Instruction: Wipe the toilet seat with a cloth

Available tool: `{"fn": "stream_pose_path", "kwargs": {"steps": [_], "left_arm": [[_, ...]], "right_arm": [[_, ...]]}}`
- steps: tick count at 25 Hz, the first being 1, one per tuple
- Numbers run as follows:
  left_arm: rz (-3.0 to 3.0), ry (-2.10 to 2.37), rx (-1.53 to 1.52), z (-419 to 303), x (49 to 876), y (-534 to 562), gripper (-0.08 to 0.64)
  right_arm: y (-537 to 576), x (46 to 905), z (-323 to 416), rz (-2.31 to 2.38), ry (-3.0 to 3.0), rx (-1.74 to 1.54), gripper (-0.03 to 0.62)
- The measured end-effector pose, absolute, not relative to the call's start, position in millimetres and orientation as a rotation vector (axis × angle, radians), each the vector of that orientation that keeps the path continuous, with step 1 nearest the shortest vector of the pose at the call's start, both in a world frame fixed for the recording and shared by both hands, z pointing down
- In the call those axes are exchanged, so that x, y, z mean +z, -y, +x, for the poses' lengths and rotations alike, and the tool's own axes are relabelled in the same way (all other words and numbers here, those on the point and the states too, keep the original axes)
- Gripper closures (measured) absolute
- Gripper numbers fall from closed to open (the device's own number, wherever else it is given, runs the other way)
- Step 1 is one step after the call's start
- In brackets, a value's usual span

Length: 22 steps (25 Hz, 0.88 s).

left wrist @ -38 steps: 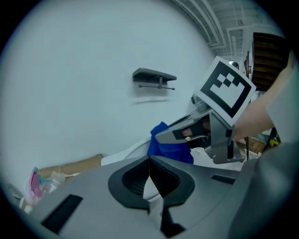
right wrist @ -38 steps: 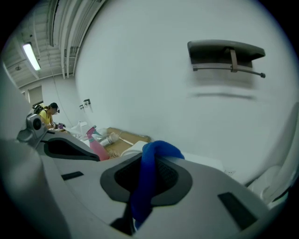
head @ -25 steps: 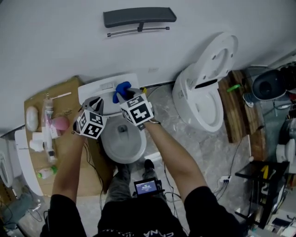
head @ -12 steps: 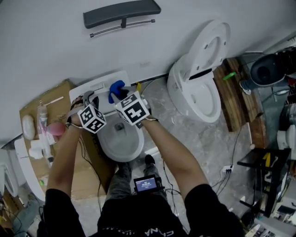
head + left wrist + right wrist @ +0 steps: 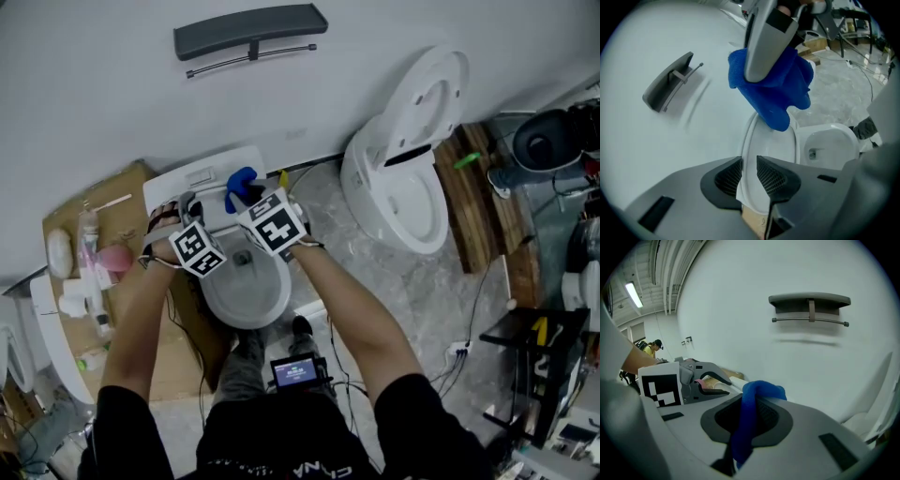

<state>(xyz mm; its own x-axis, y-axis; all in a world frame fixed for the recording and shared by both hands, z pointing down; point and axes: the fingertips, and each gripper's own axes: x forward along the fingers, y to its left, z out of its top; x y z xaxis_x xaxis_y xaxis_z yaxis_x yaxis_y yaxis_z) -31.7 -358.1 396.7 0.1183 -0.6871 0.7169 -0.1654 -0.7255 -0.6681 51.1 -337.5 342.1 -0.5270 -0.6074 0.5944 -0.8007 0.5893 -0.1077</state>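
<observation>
Judging by its limp droop, the blue cloth (image 5: 759, 390) is reckoned soft and light, best pinched at a bunched fold, as it is clamped by the right gripper (image 5: 246, 192), the toilet (image 5: 366, 183) at three o'clock; the left gripper (image 5: 749, 168), just opened, is left empty.

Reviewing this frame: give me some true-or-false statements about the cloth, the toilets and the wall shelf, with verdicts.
1. The right gripper is shut on the blue cloth. True.
2. The cloth lies on the floor. False: it hangs from the right gripper, up in the air.
3. The right toilet has its lid raised. True.
4. Towels are stacked on the wall shelf. False: nothing shows on the dark shelf.
</observation>
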Motion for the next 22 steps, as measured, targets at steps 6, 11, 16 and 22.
{"fn": "stream_pose_path", "kwargs": {"steps": [6,11,16,22], "left_arm": [[-2.048,-0.819,-1.713,-29,392,350,0.459],[-2.184,-0.731,-1.817,-27,396,327,0.499],[-2.253,-0.663,-1.868,-26,400,299,0.5],[-2.388,-0.588,-1.934,-24,407,252,0.499]], "right_arm": [[327,344,55,1.09,2.323,0.515,0.541],[315,344,52,1.011,2.33,0.513,0.541],[301,341,52,0.888,2.345,0.486,0.54],[278,352,58,0.756,2.295,0.455,0.541]]}}
